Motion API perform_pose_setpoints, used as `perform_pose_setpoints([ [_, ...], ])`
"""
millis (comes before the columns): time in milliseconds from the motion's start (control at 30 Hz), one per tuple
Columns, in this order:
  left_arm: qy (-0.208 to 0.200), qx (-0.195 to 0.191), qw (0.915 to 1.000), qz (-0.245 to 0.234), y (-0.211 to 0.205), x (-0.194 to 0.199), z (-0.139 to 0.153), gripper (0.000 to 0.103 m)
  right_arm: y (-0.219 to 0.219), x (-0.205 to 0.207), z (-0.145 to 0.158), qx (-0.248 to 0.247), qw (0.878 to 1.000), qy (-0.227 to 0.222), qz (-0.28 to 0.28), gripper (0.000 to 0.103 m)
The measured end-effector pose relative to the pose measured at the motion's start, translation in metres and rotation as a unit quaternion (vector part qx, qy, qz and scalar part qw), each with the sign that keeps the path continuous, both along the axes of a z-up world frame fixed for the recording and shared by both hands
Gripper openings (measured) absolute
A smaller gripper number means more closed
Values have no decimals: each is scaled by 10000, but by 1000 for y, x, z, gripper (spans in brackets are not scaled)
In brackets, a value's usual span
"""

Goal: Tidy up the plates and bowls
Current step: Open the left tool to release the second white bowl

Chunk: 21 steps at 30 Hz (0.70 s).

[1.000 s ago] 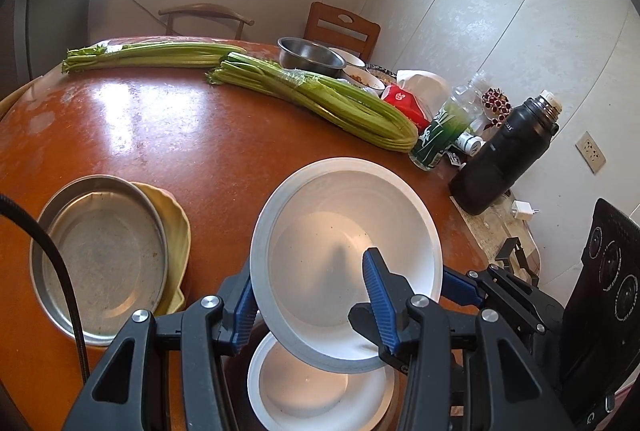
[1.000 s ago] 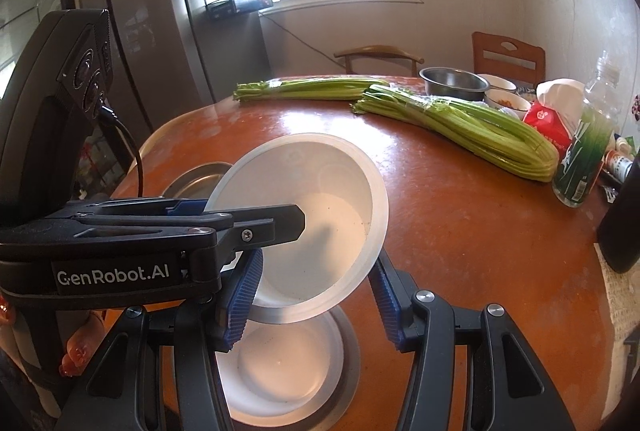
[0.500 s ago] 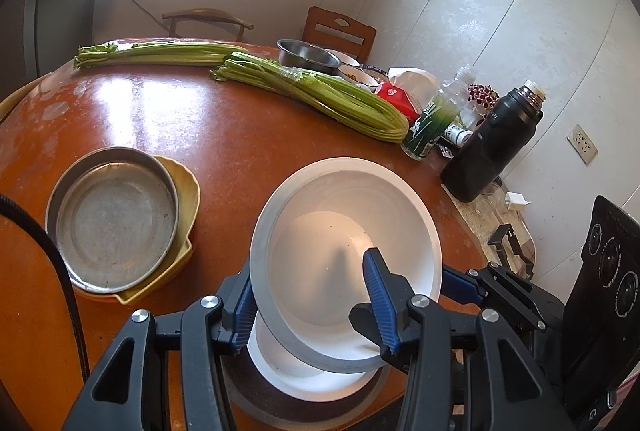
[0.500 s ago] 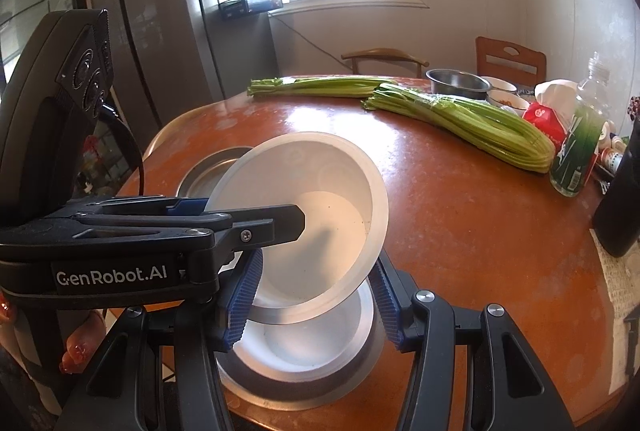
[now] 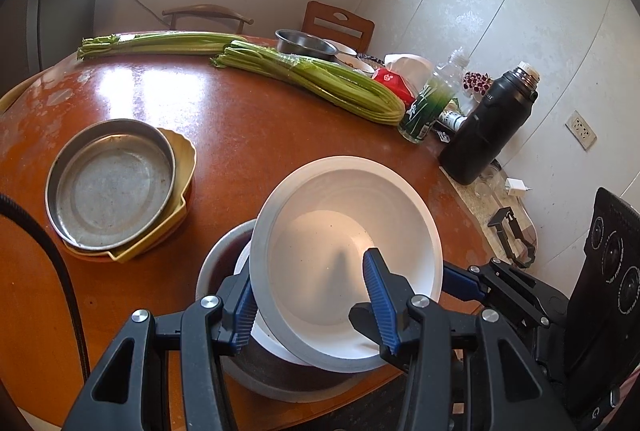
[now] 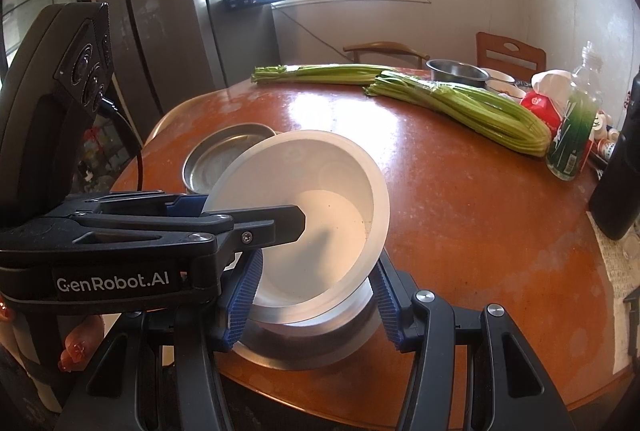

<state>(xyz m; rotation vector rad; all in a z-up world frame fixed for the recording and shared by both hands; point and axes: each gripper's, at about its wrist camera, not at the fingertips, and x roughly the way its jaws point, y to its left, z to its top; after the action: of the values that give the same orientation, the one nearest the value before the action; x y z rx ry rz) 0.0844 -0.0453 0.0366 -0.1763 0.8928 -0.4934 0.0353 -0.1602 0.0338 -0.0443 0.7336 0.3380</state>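
Note:
A white bowl (image 5: 320, 255) (image 6: 320, 191) hangs tilted between both grippers, just above a grey metal basin (image 5: 224, 263) (image 6: 300, 355) at the table's near edge. That basin has a white dish (image 5: 244, 259) in it. My left gripper (image 5: 310, 279) is shut on the bowl's wall, one finger inside and one outside; it crosses the right wrist view as the left gripper (image 6: 280, 223). My right gripper (image 6: 316, 271) is shut on the bowl from the other side, seen as the right gripper (image 5: 460, 279) at the bowl's right rim. To the left, a round metal pan (image 5: 108, 187) (image 6: 224, 151) sits on a yellow dish (image 5: 184, 159).
Two celery bundles (image 5: 312, 79) (image 5: 160, 43) lie across the far half of the round brown table (image 5: 248, 119). A steel bowl (image 5: 306, 43), a green bottle (image 5: 430, 103) and a black flask (image 5: 488, 127) stand at the back right. Chairs and a wall are beyond.
Both grippers have carried the white bowl back toward the table's near edge and slightly down. The metal basin and white dish under it show more fully.

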Motion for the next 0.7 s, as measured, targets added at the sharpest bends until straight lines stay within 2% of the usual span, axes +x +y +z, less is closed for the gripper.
perform_pose_setpoints([
  [400,217,51,9998,12,2,-2,-19,49,2,3,-18,56,9994,343,33,56],
  [700,219,146,9995,164,10,1,-26,50,-1,7,-26,-99,9992,369,-138,56],
])
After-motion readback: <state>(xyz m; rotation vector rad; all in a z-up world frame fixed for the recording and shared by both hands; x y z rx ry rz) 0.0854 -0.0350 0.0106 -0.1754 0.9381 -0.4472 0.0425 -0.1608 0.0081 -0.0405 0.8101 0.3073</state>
